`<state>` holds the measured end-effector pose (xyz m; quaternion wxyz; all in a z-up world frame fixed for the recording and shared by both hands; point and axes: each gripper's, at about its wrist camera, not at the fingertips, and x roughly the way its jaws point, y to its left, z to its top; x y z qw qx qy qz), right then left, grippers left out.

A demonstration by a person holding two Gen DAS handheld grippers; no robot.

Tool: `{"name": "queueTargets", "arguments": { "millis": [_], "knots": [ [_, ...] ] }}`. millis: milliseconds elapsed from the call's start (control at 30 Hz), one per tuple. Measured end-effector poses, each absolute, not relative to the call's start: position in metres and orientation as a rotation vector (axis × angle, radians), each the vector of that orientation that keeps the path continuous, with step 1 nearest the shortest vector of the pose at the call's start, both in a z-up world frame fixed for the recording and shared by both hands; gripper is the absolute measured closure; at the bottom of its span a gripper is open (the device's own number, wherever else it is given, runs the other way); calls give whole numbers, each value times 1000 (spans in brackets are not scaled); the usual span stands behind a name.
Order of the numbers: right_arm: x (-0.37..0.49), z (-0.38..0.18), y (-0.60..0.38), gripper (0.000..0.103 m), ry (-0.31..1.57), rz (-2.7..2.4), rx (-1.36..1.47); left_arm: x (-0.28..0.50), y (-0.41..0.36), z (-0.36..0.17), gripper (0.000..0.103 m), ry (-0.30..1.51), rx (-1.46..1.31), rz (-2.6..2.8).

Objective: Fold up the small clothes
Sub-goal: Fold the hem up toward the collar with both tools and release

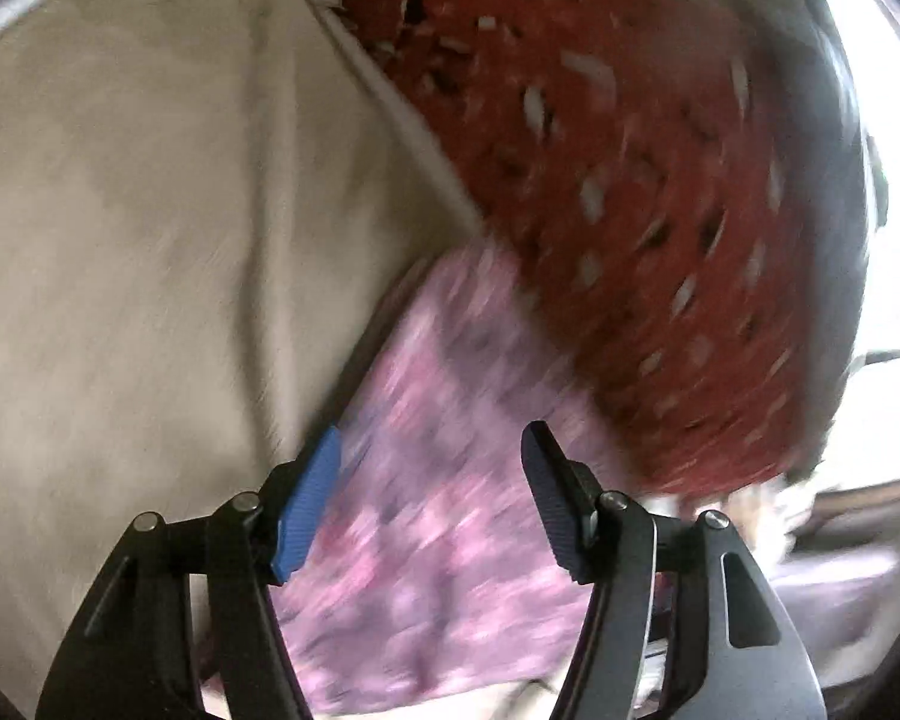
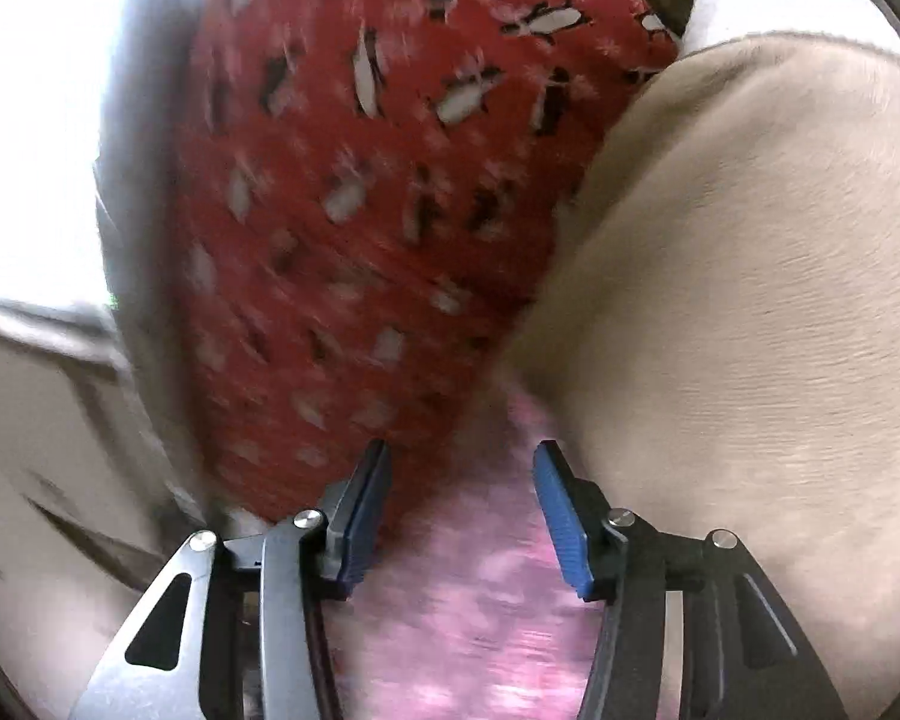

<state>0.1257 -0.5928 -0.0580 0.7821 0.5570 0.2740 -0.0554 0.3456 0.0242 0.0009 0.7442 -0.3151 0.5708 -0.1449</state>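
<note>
While blurred by motion in both wrist views, readable as follows.

Left gripper (image 1: 435, 492): jaws apart, nothing pinched between the pads; one finger faced with a blue ribbed pad (image 1: 306, 510), the other with a black one.

Pink garment (image 1: 450, 510): mottled pink-and-purple cloth, lying flat directly beneath and ahead of the left gripper, filling the gap between its fingers without being clamped; left edge running just beside the blue pad.

Right gripper (image 2: 461, 510): jaws parted to a middling width, both fingers with blue pads (image 2: 564, 528), no cloth pressed between them.

Pink garment, right view (image 2: 468, 600): seen as a narrow strip below and between the right fingers, stretching forward from the fingertips; whether touched by the pads, cannot tell through the blur.

Red patterned cloth (image 1: 630, 210): red fabric with white and dark marks, lying beyond the pink garment and bordering its far edge; in the right view (image 2: 360, 210) beginning just ahead of the left-hand finger.

Beige sheet (image 1: 150, 240): plain wrinkled covering beside the pink garment on the blue-pad side of the left gripper; in the right view (image 2: 750, 330) rising along the right-hand finger.
</note>
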Motion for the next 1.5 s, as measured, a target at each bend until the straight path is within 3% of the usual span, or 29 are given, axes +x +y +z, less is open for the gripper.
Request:
{"name": "queueTargets", "arguments": {
  "millis": [167,200,233,267,333,433,600,667,800,867,1000,1167,1233,1267,1300,1433,1500],
  "knots": [
    [145,-67,-571,52,705,-178,1047,293,-6,-21,42,1188,-606,-288],
    [149,-64,-567,56,705,-162,1018,291,-10,-22,43,1180,-582,-279],
    [157,-55,-562,85,700,-115,964,292,-13,-23,43,1170,-556,-276],
    [160,-45,-558,99,683,-103,925,295,-15,-24,43,1165,-533,-278],
    [163,-37,-559,99,653,-172,851,301,-13,-26,43,1157,-544,-270],
    [170,-63,-565,98,836,-274,874,303,-6,-30,48,1172,-572,-284],
    [122,-40,-554,88,758,-235,896,288,31,-15,51,1231,-665,-334],
    [90,-35,-543,77,768,-197,894,268,42,-13,50,1253,-676,-367],
    [26,-32,-510,73,770,-170,939,222,45,-24,40,1290,-736,-495],
    [-5,-37,-494,58,740,-145,1001,203,42,-37,39,1327,-763,-548],
    [-10,-56,-469,56,782,-164,1040,198,34,-60,39,1401,-872,-571],
    [7,-83,-477,56,663,-147,1281,225,34,-68,38,1375,-1040,-552],
    [12,-89,-481,61,632,-140,1359,234,35,-75,45,1392,-1109,-523],
    [14,-89,-483,83,620,-136,1376,237,37,-75,78,1390,-1131,-511],
    [15,-86,-485,98,597,-108,1393,240,39,-73,99,1392,-1122,-498],
    [6,-38,-496,98,474,-43,1227,238,51,-48,100,1303,-1037,-479],
    [9,-38,-500,99,503,-66,1178,238,53,-52,100,1316,-1021,-445]
  ]
}}
